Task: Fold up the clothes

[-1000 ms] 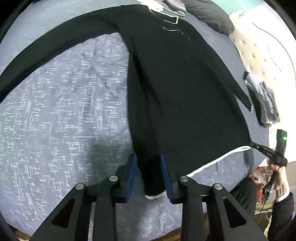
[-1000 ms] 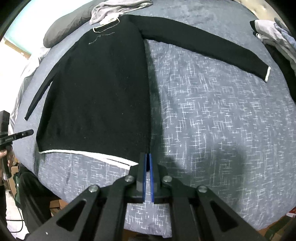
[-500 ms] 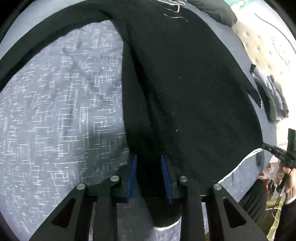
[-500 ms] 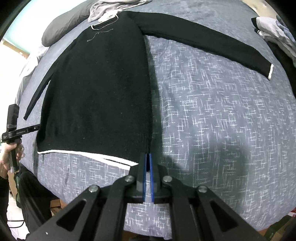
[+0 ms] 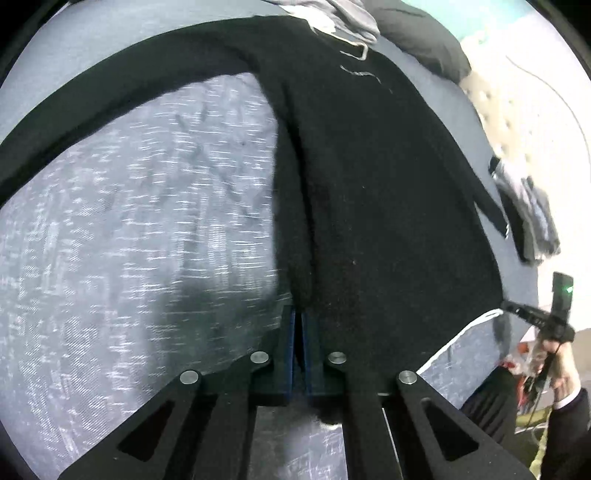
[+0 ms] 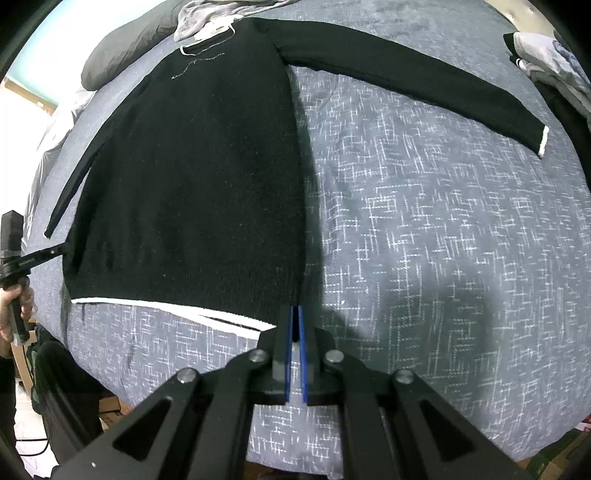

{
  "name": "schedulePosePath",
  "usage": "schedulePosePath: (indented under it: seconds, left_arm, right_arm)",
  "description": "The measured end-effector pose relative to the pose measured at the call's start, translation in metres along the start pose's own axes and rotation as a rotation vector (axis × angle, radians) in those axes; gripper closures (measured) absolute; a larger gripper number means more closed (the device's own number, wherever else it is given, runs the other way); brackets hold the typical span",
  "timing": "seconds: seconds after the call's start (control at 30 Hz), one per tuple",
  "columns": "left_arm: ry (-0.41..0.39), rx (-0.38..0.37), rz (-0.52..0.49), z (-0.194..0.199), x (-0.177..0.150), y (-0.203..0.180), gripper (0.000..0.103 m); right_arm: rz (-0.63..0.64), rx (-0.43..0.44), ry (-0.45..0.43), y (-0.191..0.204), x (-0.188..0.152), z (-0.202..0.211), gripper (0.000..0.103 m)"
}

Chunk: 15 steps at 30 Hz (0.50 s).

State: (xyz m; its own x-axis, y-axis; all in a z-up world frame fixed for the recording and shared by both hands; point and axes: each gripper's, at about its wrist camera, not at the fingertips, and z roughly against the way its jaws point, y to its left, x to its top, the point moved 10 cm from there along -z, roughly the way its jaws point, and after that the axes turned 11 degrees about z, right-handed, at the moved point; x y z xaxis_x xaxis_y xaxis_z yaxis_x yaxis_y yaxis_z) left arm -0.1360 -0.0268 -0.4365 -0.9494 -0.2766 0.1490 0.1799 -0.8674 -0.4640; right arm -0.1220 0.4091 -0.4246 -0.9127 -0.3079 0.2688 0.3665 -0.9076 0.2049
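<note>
A black sweater [image 6: 199, 173] with a white hem lies flat on the blue-grey bedspread [image 6: 424, 229]. Its right sleeve [image 6: 413, 81] stretches out toward the far right. In the left wrist view the sweater [image 5: 388, 192] fills the middle, with the other sleeve [image 5: 122, 92] arcing to the far left. My left gripper [image 5: 298, 317] is shut on a folded strip of the sweater's side. My right gripper [image 6: 295, 314] is shut on the sweater's hem corner at its right edge.
A dark pillow [image 6: 122, 51] and a grey garment [image 6: 221, 14] lie at the head of the bed. A pile of clothes [image 6: 546, 62] lies at the far right; it also shows in the left wrist view [image 5: 528, 210]. A person's hand [image 5: 557, 354] holds a device at the bed's edge.
My left gripper has closed on the sweater's fold, which lay between open fingers before. The right gripper has stayed shut on the hem corner and barely moved.
</note>
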Motion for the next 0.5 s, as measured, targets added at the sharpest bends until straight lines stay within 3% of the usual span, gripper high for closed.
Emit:
schedulePosePath:
  seconds: [0.1, 0.2, 0.5]
  left_arm:
    - [0.035, -0.032, 0.083, -0.006, 0.0, 0.014, 0.1]
    - [0.044, -0.008, 0.087, -0.013, -0.001, 0.018, 0.099]
    - [-0.036, -0.014, 0.08, -0.012, 0.035, -0.012, 0.097]
  right_arm:
    - [0.002, 0.003, 0.007, 0.001, 0.0, -0.003, 0.1]
    - [0.005, 0.002, 0.012, 0.003, 0.0, -0.005, 0.1]
    - [0.003, 0.029, 0.0, 0.005, 0.005, -0.001, 0.1]
